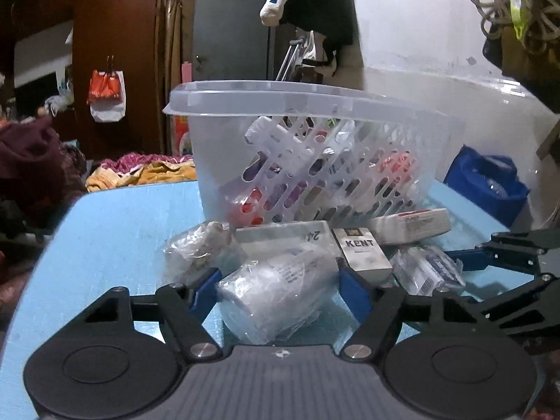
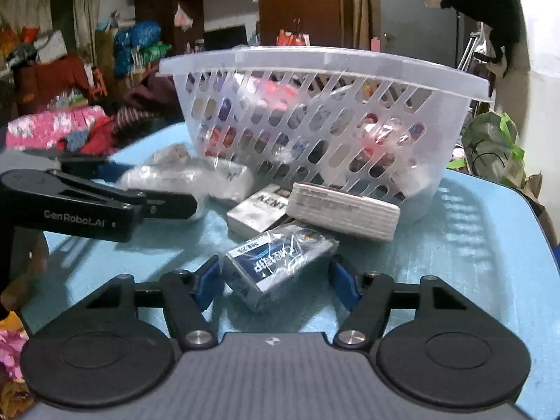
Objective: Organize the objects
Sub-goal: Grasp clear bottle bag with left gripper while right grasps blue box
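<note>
A clear plastic basket (image 1: pixel 308 161) holding several small items stands on the blue table (image 1: pixel 115 231); it also shows in the right wrist view (image 2: pixel 315 119). My left gripper (image 1: pixel 276 281) is open, its blue fingers on either side of a clear-wrapped white packet (image 1: pixel 276 290) lying on the table. My right gripper (image 2: pixel 274 280) is open around a blue-and-silver wrapped pack (image 2: pixel 276 266). A Kent box (image 1: pixel 360 248), also in the right wrist view (image 2: pixel 259 210), and a white flat box (image 2: pixel 343 210) lie between the packs and the basket.
Another wrapped packet (image 1: pixel 199 245) lies left of the basket. A blue bag (image 1: pixel 486 182) sits at the table's far right. Clothes are piled beyond the left edge (image 2: pixel 56 126). A green-tied bag (image 2: pixel 493 147) stands right of the basket. The left gripper's arm (image 2: pixel 87 203) crosses the left side.
</note>
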The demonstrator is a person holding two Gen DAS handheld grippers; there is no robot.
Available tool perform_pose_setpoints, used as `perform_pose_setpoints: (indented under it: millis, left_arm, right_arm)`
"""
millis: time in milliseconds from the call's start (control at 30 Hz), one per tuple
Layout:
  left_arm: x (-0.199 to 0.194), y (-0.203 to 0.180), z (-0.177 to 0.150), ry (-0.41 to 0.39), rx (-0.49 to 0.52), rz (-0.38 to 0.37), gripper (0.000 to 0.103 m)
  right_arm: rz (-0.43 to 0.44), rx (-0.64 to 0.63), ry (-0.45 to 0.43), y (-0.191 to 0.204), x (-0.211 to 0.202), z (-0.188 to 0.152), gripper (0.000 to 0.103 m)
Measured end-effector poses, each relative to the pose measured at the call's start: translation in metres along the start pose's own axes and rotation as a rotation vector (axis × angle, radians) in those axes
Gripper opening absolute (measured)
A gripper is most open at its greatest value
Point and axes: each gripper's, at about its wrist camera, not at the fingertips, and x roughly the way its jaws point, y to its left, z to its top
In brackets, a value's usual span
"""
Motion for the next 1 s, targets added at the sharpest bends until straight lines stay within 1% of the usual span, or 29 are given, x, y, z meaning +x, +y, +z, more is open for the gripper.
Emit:
perform_pose_setpoints:
  millis: [33, 133, 233, 333, 400, 467, 633, 733, 867, 1000]
  left_arm:
    - [-0.001, 0.000, 0.000, -0.011, -0.001, 0.003, 0.076]
    - [-0.011, 0.000, -0.003, -0.085, 0.000, 0.000, 0.076]
    - [-0.019, -0.002, -0.008, -0.140, 0.013, -0.022, 0.076]
    - [-0.019, -0.003, -0.007, -0.142, 0.020, -0.028, 0.076]
    - [-0.019, -0.002, -0.007, -0.141, 0.007, -0.033, 0.076]
    - [-0.020, -0.001, -0.007, -0.149, 0.004, -0.039, 0.076]
    - [-0.027, -0.004, -0.010, -0.198, 0.026, -0.032, 0.076]
    - [-0.030, -0.005, -0.011, -0.224, 0.028, -0.030, 0.076]
    - [-0.030, -0.004, -0.011, -0.227, 0.023, -0.030, 0.076]
    - [-0.034, -0.004, -0.013, -0.258, 0.023, -0.027, 0.076]
  right_arm:
    - [0.004, 0.005, -0.017, -0.001, -0.002, -0.001, 0.067]
    - [0.002, 0.002, -0.073, 0.000, -0.011, -0.004, 0.058]
    - [0.033, 0.018, -0.150, -0.004, -0.021, -0.009, 0.058]
    - [0.042, 0.053, -0.173, -0.009, -0.024, -0.010, 0.057]
    - [0.047, 0.059, -0.187, -0.010, -0.024, -0.009, 0.057]
    - [0.053, 0.047, -0.214, -0.008, -0.026, -0.010, 0.057]
    - [0.041, 0.023, -0.305, -0.003, -0.036, -0.016, 0.056]
    - [0.044, 0.022, -0.334, -0.003, -0.038, -0.017, 0.056]
    - [0.044, 0.015, -0.360, -0.002, -0.039, -0.018, 0.056]
    - [0.043, 0.006, -0.408, 0.001, -0.044, -0.022, 0.056]
